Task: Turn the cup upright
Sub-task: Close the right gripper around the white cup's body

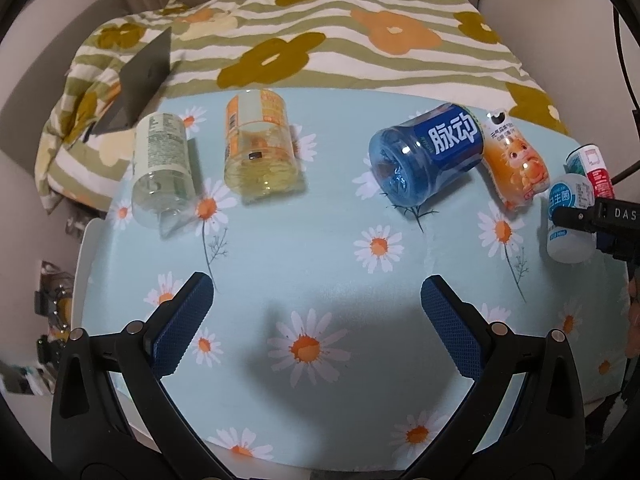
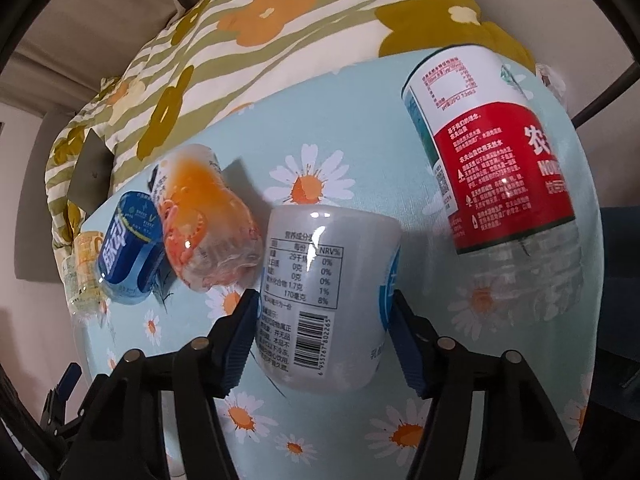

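Observation:
Several cut-off bottle cups lie on the daisy tablecloth (image 1: 320, 248). My right gripper (image 2: 324, 320) is shut on a white cup (image 2: 328, 280) with a barcode label, one blue pad pressed on each side. In the left wrist view that white cup (image 1: 568, 240) sits at the far right with a right finger (image 1: 576, 216) on it. I cannot tell which of its ends is open. My left gripper (image 1: 316, 308) hovers open over the near cloth with nothing between its fingers. A blue cup (image 1: 428, 160) lies on its side, open end toward me.
An orange cartoon cup (image 1: 516, 164) and a red-labelled cup (image 2: 500, 160) lie close to the white one. A clear green-labelled cup (image 1: 162, 168) and a yellow cup (image 1: 260, 148) lie at the left. A flowered blanket (image 1: 320, 40) and a dark slab (image 1: 140, 88) lie behind.

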Tool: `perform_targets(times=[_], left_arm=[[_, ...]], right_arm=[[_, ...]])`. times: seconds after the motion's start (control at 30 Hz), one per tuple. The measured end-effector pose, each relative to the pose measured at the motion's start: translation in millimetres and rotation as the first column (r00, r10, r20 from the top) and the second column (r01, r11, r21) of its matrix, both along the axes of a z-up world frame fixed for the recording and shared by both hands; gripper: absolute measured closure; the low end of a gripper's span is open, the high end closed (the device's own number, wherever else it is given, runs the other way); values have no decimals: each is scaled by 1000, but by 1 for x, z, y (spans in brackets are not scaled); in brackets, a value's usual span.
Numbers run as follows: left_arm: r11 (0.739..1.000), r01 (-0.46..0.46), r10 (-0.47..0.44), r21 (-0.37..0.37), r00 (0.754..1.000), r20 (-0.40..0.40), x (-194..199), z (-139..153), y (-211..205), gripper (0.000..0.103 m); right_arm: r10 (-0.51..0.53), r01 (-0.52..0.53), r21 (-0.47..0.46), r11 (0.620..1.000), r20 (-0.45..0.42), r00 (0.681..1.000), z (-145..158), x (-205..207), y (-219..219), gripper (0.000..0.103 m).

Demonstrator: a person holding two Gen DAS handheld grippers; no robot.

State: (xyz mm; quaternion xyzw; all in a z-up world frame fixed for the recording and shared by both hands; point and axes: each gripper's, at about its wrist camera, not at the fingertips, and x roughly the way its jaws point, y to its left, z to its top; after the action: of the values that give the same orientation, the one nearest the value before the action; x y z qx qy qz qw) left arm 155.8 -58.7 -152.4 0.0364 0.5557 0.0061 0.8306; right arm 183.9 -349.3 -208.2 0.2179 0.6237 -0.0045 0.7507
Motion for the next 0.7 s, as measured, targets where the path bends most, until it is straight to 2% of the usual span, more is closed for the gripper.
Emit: perform_targets(times=[0.17, 0.4, 0.7], left_arm=[[1000, 9, -8, -21, 1000, 20, -10, 8, 9, 0], [998, 45, -43, -39, 998, 53, -32, 19, 41, 0], [993, 103, -102, -50, 994, 28, -66, 6, 87, 0]], right_arm=[[19, -18, -12, 1000, 41, 999, 19, -14, 11, 44], [63, -63, -15, 998, 77, 995, 43, -46, 55, 44], [118, -118, -14, 993, 58, 991, 29, -89, 130, 44]])
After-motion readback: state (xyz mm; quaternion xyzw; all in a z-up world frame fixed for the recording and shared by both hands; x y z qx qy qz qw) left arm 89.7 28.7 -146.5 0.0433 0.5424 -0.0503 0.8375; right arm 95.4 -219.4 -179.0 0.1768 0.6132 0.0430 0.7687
